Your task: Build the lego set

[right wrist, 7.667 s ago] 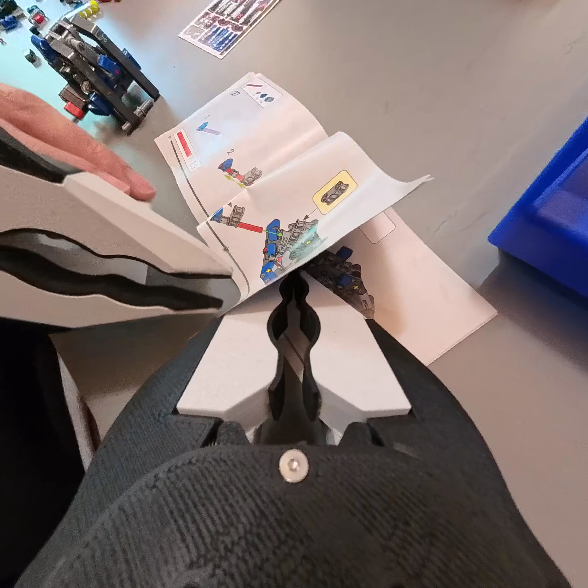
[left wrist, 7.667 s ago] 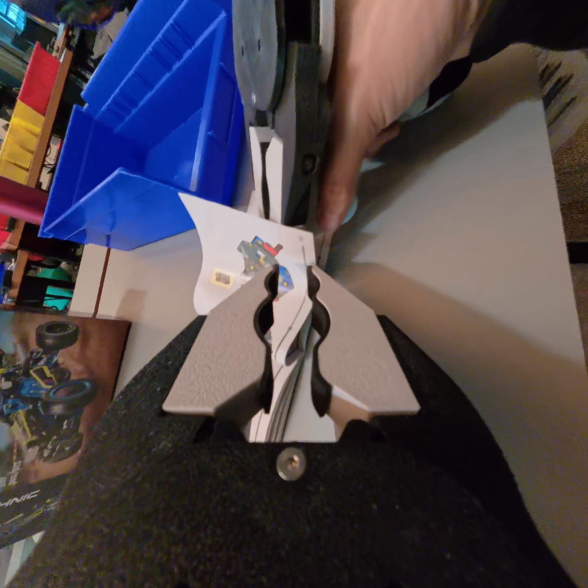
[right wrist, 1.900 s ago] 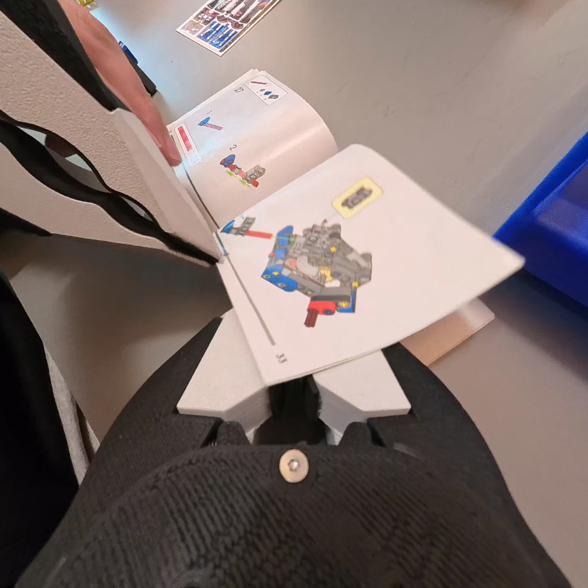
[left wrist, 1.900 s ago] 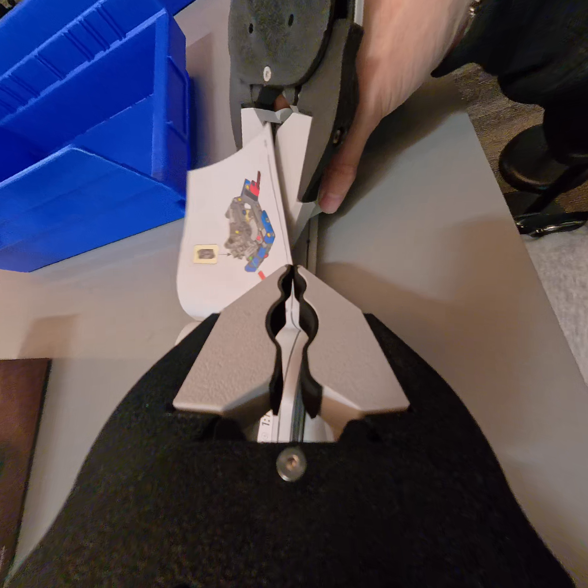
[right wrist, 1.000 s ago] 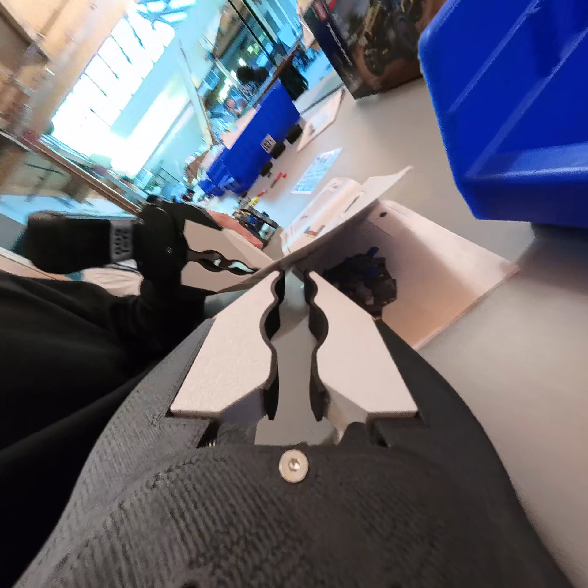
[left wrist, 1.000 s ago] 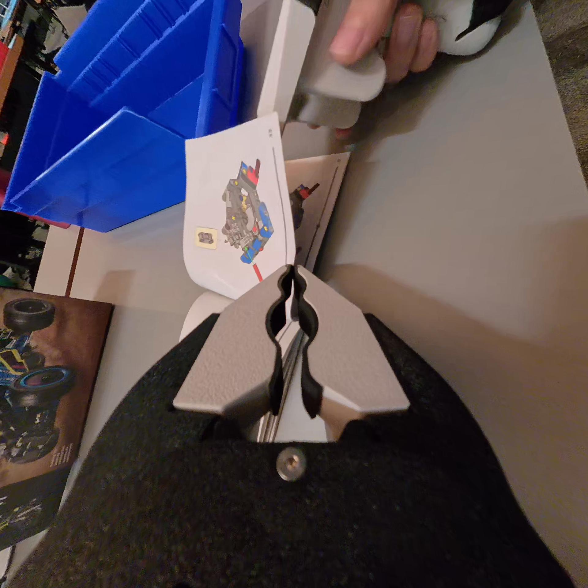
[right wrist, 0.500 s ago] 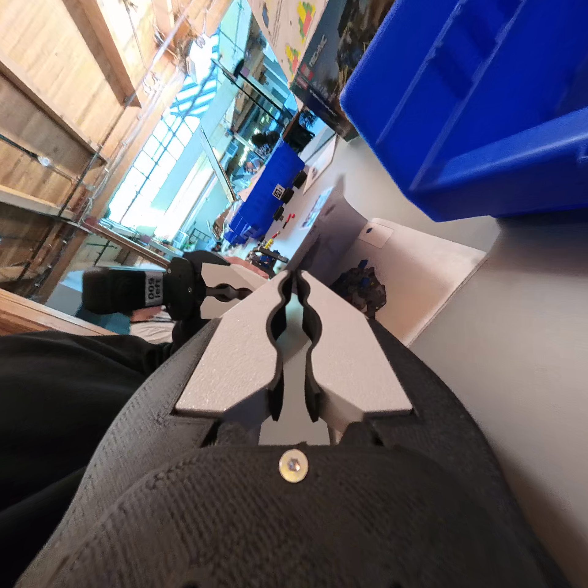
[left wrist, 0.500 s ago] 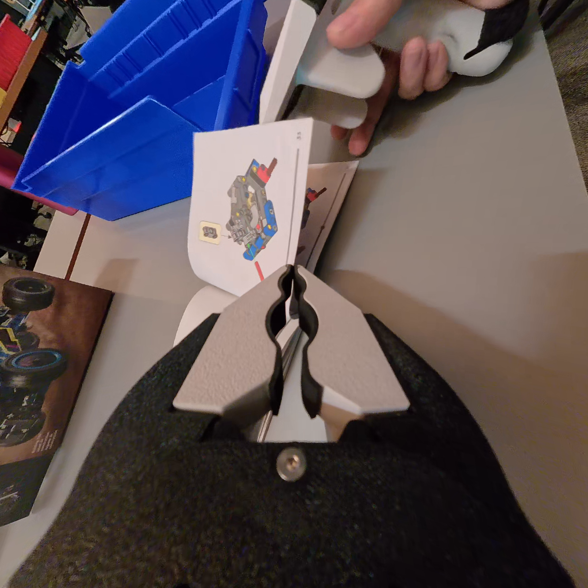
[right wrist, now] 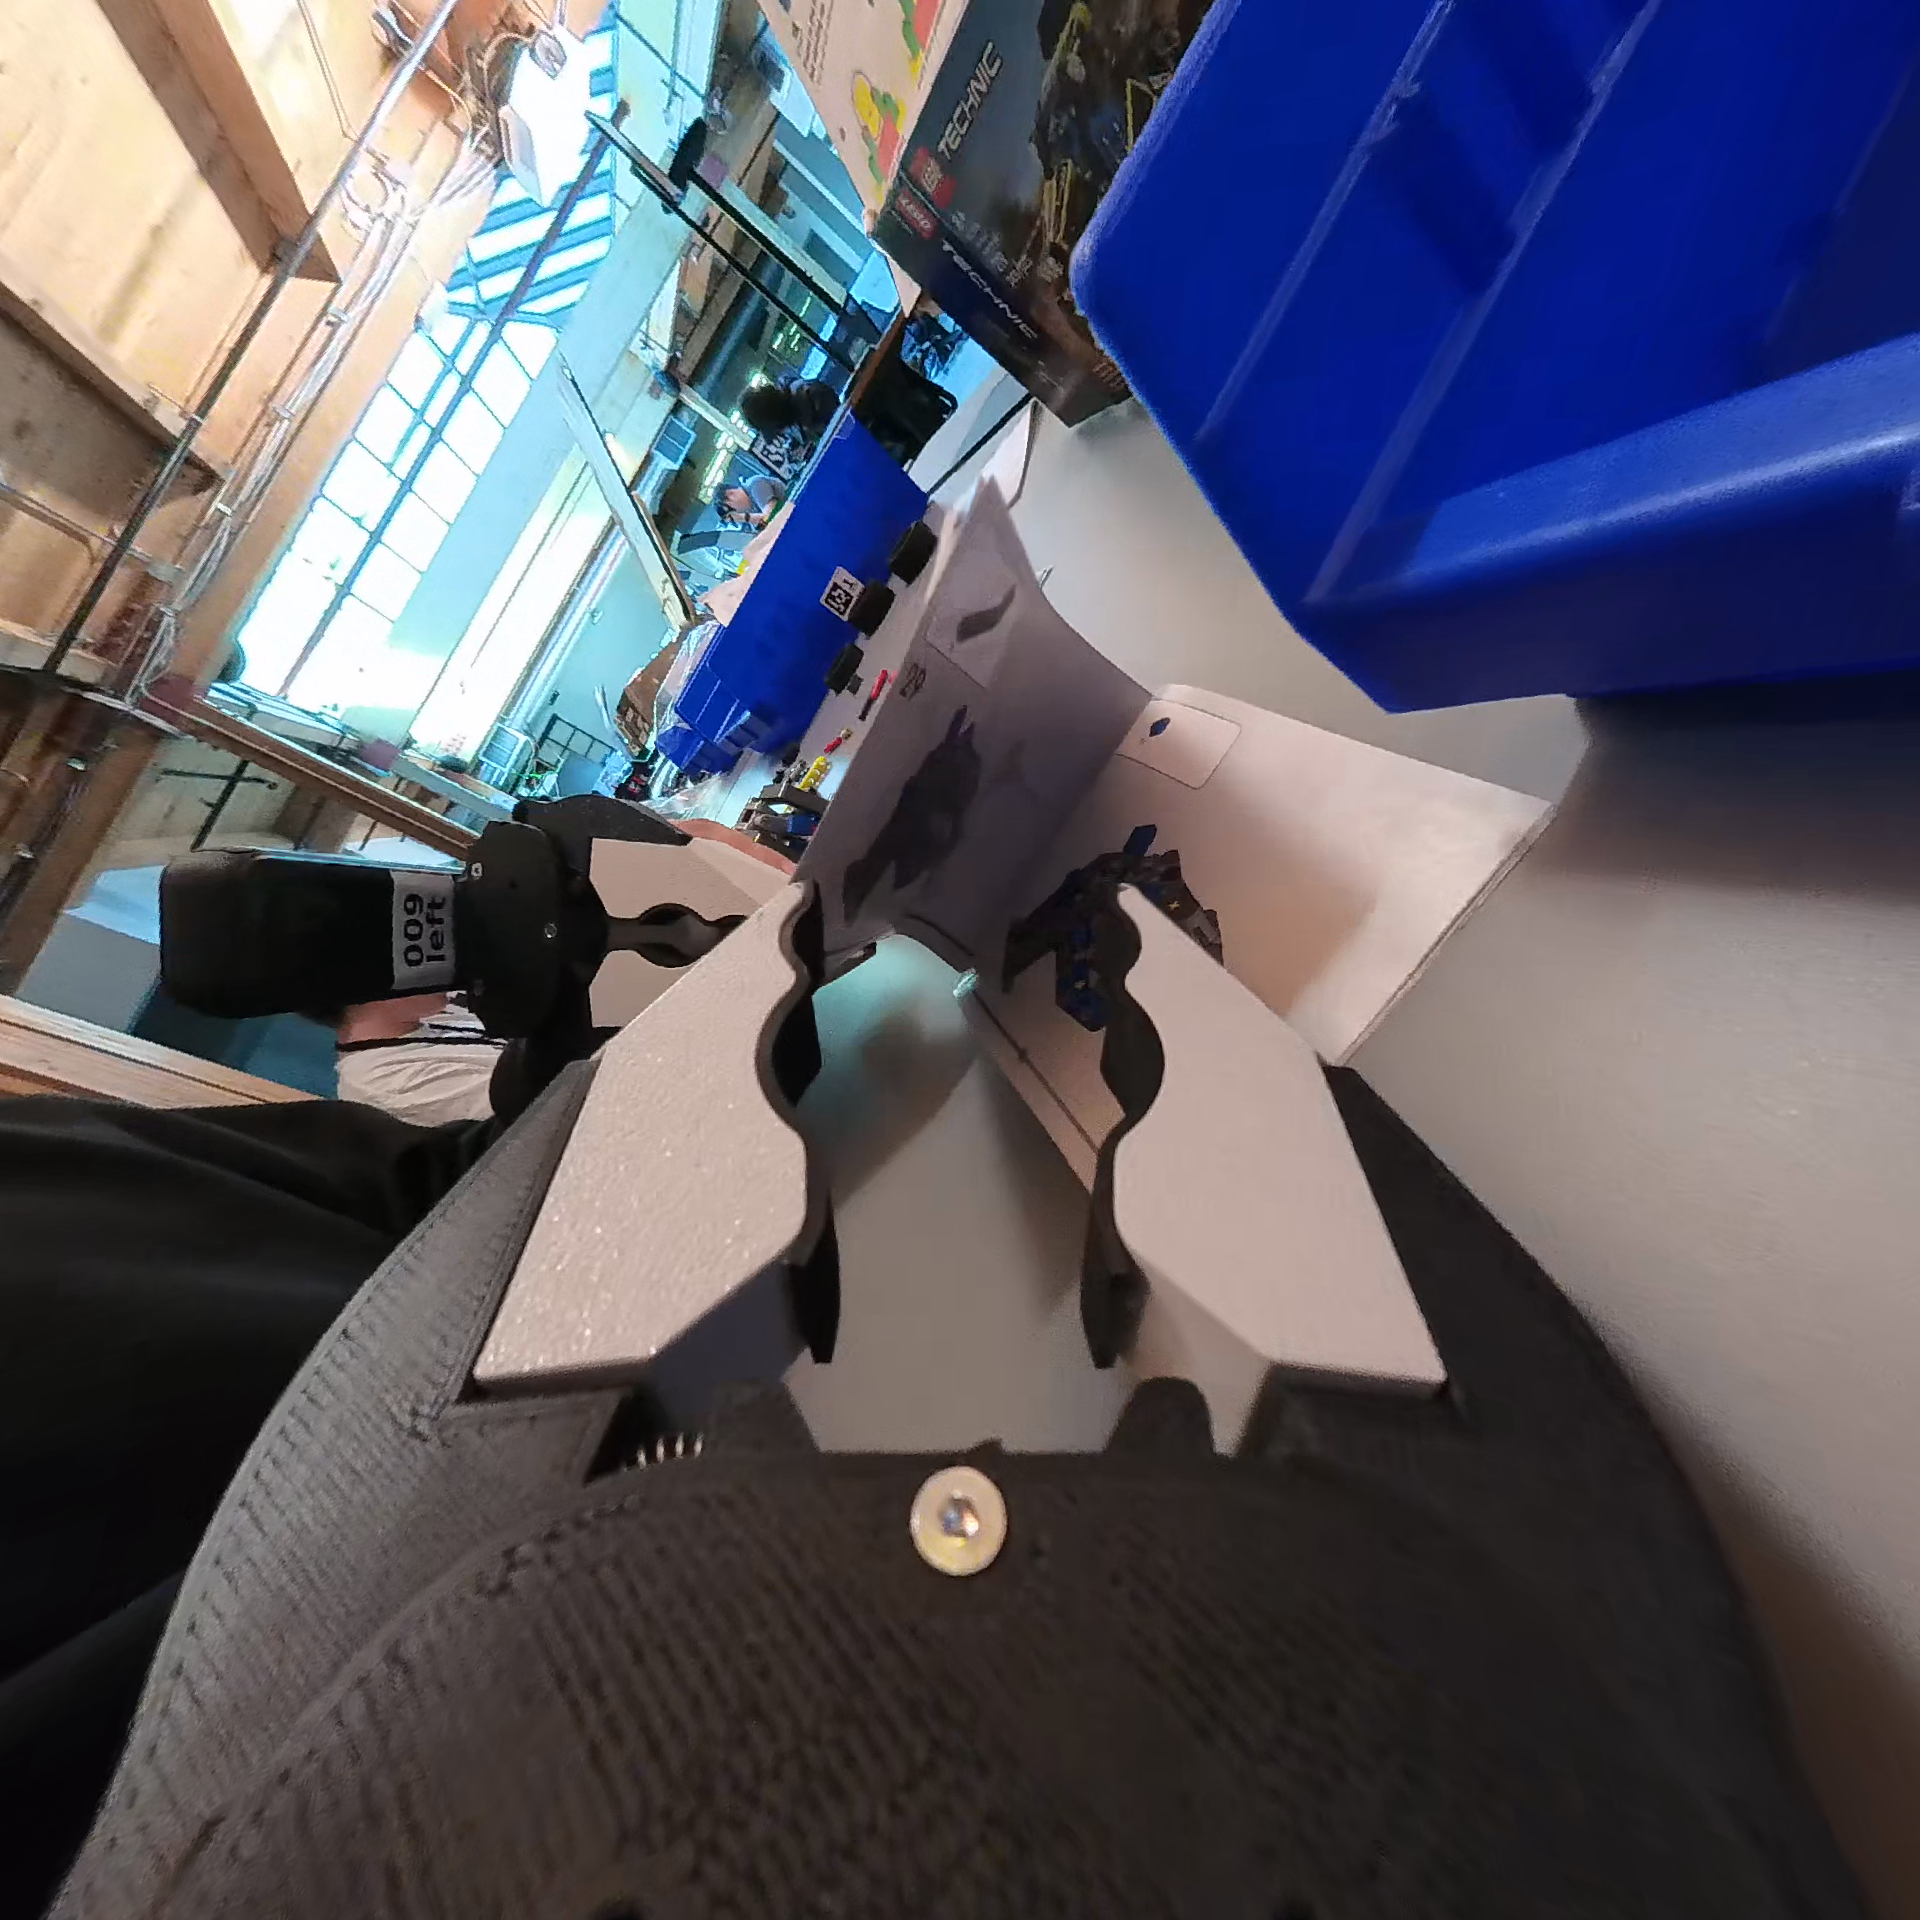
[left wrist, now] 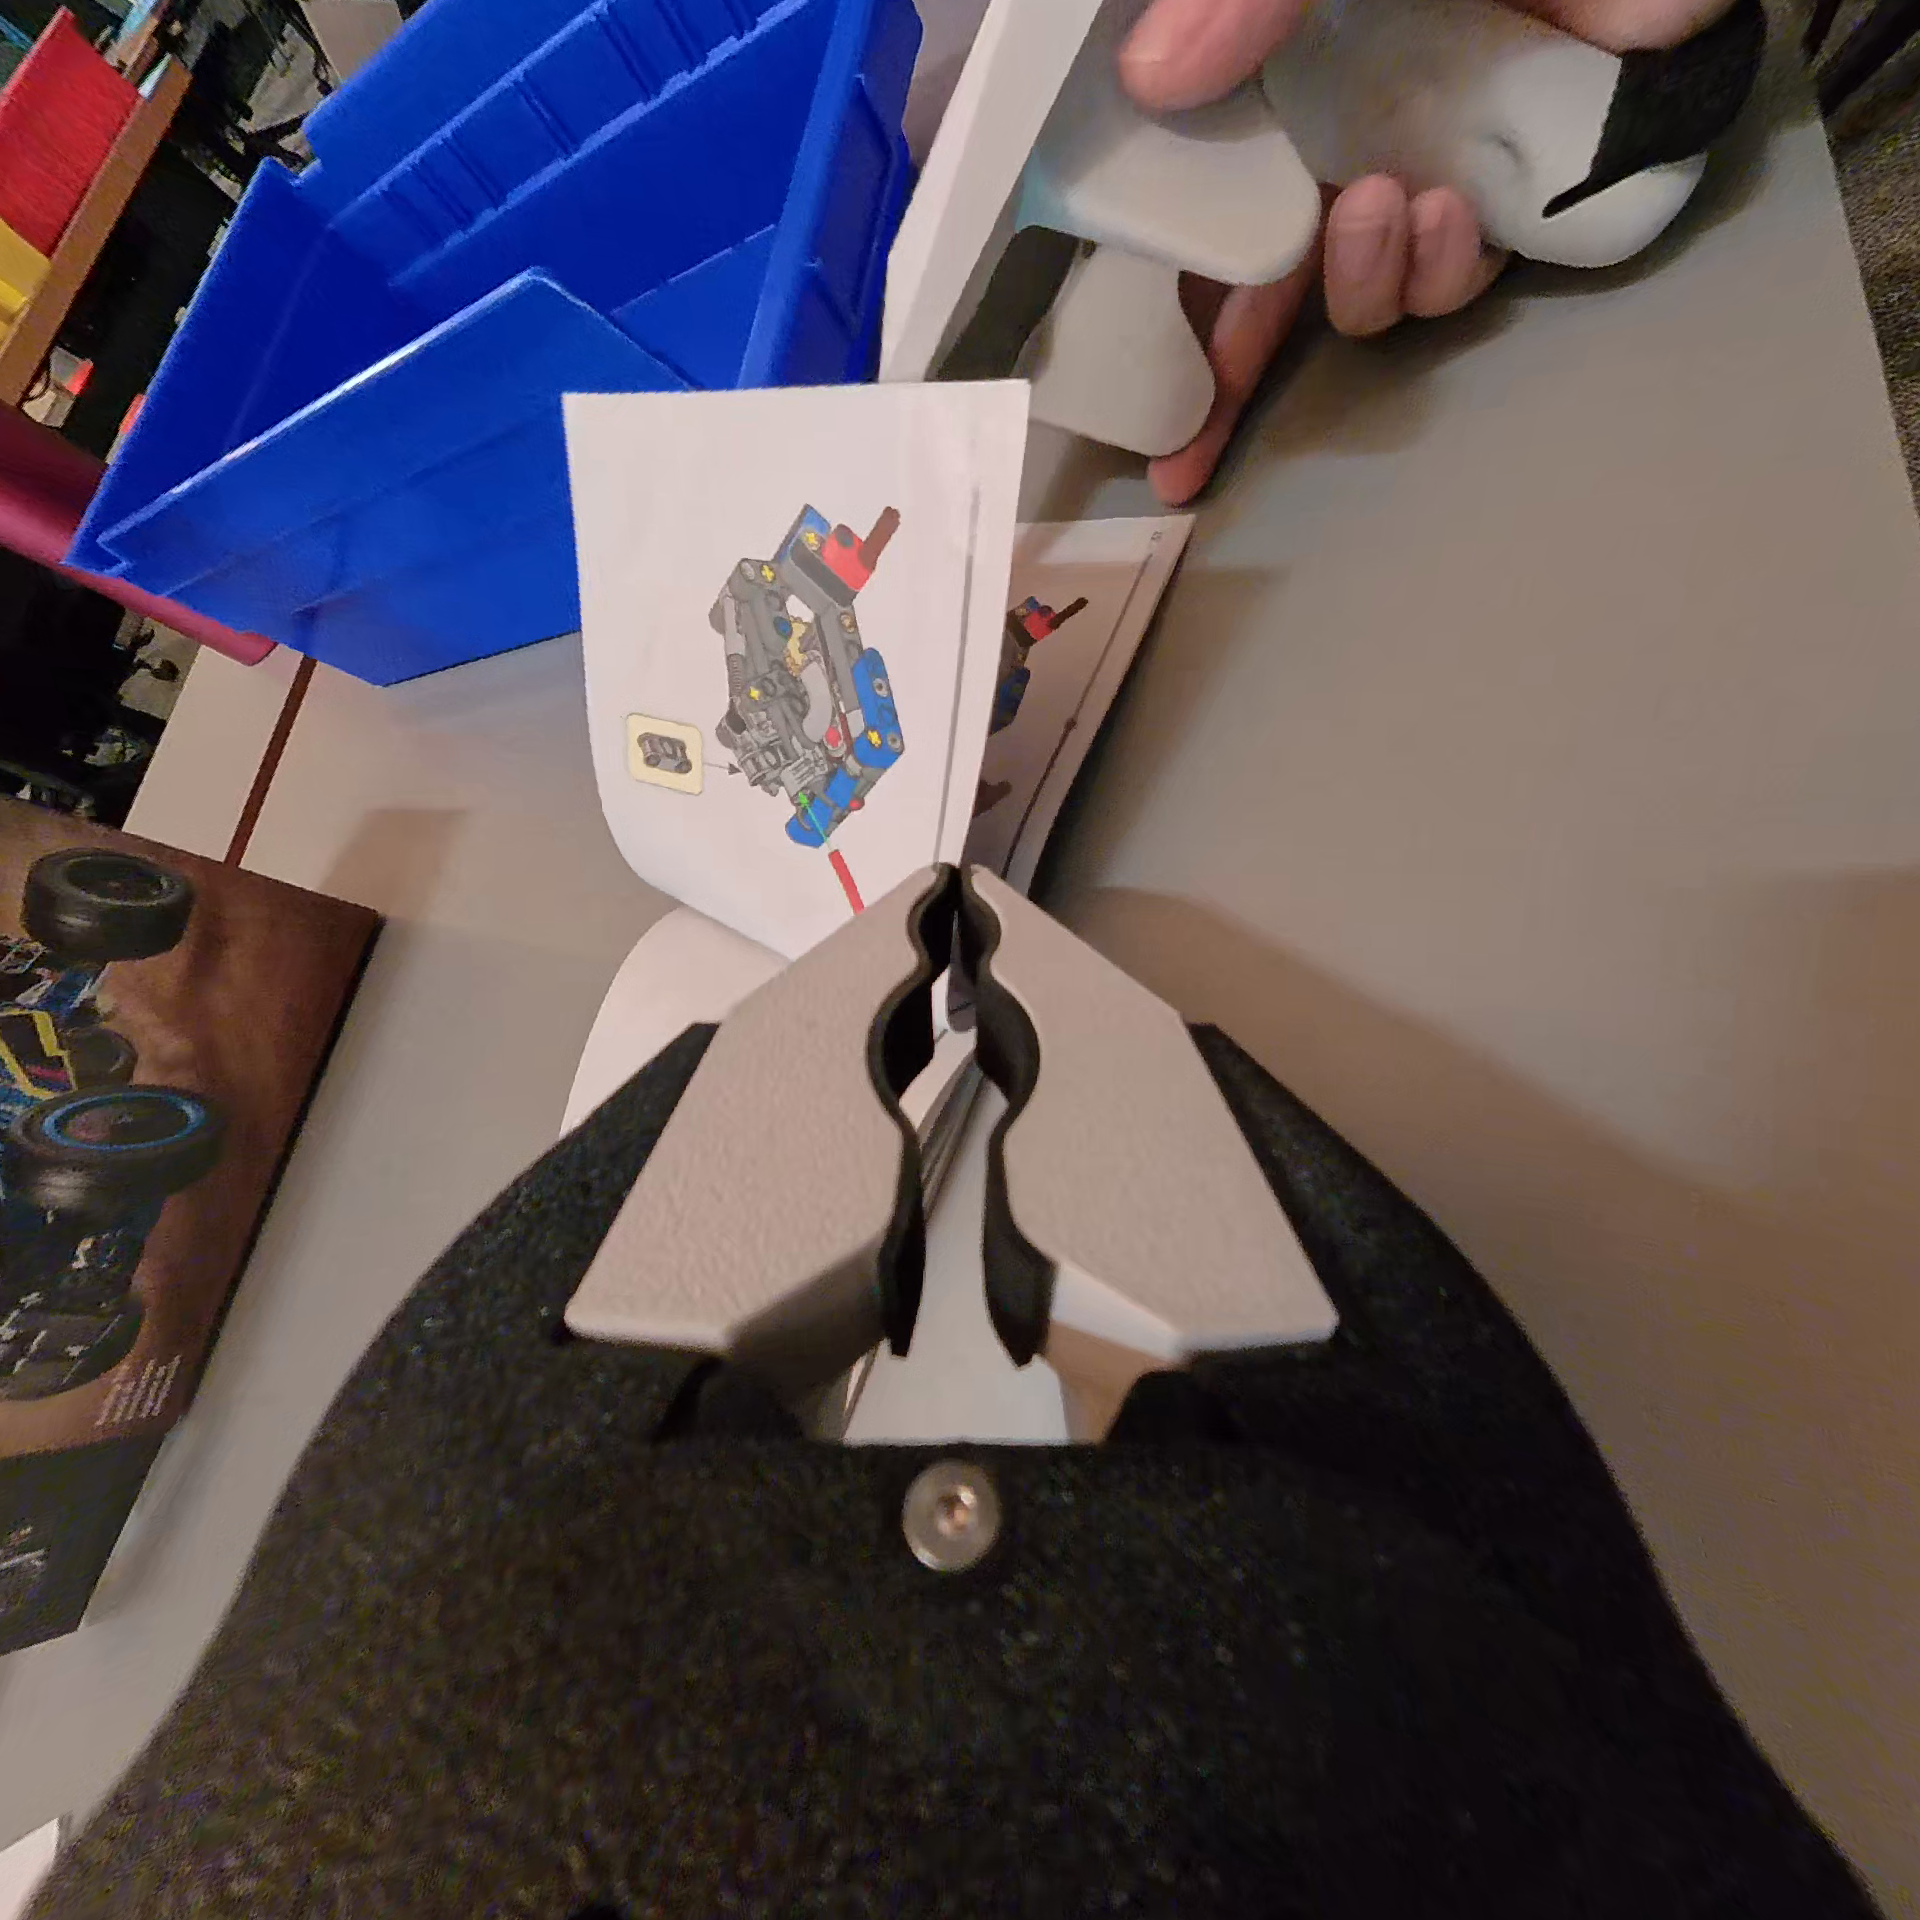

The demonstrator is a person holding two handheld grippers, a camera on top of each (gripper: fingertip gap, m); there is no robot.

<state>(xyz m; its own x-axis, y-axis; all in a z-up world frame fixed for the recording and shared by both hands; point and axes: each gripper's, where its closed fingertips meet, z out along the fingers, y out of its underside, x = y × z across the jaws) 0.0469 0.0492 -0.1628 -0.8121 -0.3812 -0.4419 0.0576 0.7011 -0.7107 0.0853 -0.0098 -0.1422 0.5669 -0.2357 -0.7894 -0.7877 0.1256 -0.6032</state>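
The instruction booklet (left wrist: 1091,644) lies open on the grey table (left wrist: 1507,727). My left gripper (left wrist: 956,883) is shut on the lower edge of one page (left wrist: 790,623), which stands up and shows a grey, blue and red assembly. My right gripper (right wrist: 966,914) is open and empty, low over the table beside the booklet (right wrist: 1299,831). The raised page (right wrist: 956,748) stands just past its tips. The left gripper (right wrist: 665,925) shows to the left in the right wrist view. The right gripper (left wrist: 966,312), held by a hand, shows at the top of the left wrist view.
Blue bins (left wrist: 520,312) stand right behind the booklet and fill the upper right of the right wrist view (right wrist: 1558,364). The set's box (left wrist: 125,1143) lies at the left, and it shows far back in the right wrist view (right wrist: 997,208). Small loose parts (right wrist: 831,738) lie farther along the table. Left tips to right tips: about 8 cm.
My right gripper let go of the page, dropped low beside the booklet and opened its jaws. My left gripper keeps hold of the page, which now stands more upright.
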